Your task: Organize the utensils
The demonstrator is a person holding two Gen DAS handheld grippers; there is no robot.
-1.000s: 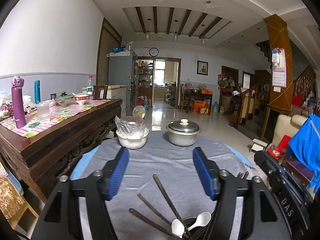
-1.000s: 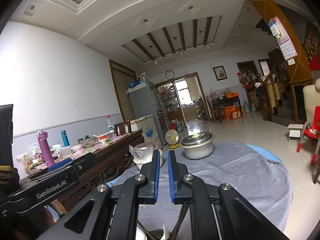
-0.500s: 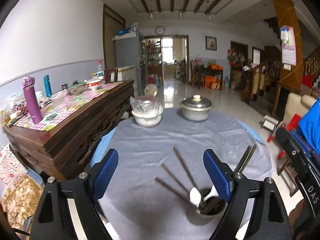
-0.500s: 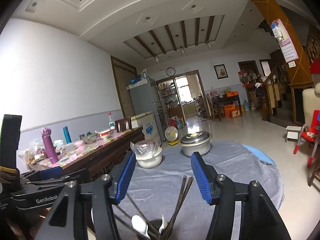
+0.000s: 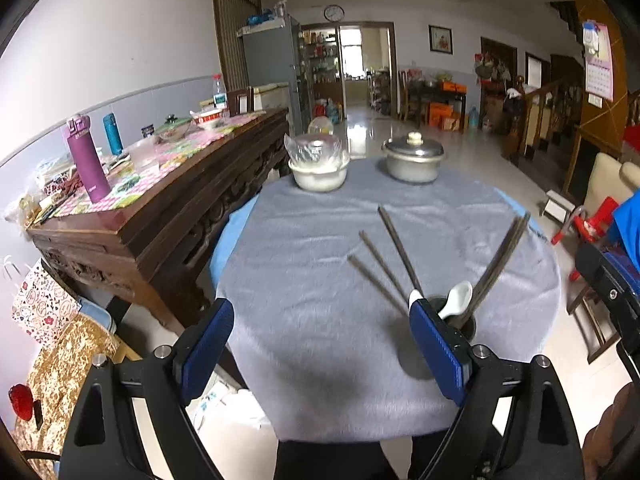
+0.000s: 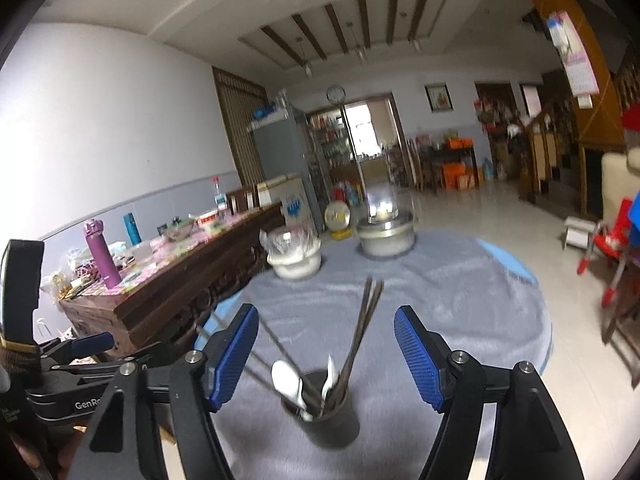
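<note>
Right wrist view: my right gripper (image 6: 326,354) stands wide open and empty, its blue ribbed pads spread to either side of the dark cup (image 6: 328,414). The cup sits low and centre between the fingers, just ahead of them, on the grey cloth (image 6: 460,304) of the round table.

Contents of cup: a bundle of dark chopsticks (image 6: 362,328) leaning up and away from me, slightly right of vertical, their long axis running nearly along my line of sight; further thin sticks fanning out to the left; two white spoons (image 6: 287,376), bowls up. All appear to be in the cup; I see nothing loose on the cloth.

Left wrist view: my left gripper (image 5: 322,354) is likewise wide open and holds nothing. The cup (image 5: 460,320) lies at its right-hand finger, partly hidden behind the blue pad, so the right gripper is the better centred of the two. From here the chopsticks (image 5: 500,256) slant up to the right, three others (image 5: 380,264) slant up to the left, and a spoon (image 5: 456,300) rests on the rim.

Materials: cup dark, cylindrical, matte; chopsticks slim, straight, dark brown, probably slippery and prone to roll; spoons glossy white, likely ceramic; cloth soft, napped.

Far edge of table: a white bowl (image 5: 320,172) covered in clear wrap and a lidded metal pot (image 5: 414,160), well apart from the cup.
</note>
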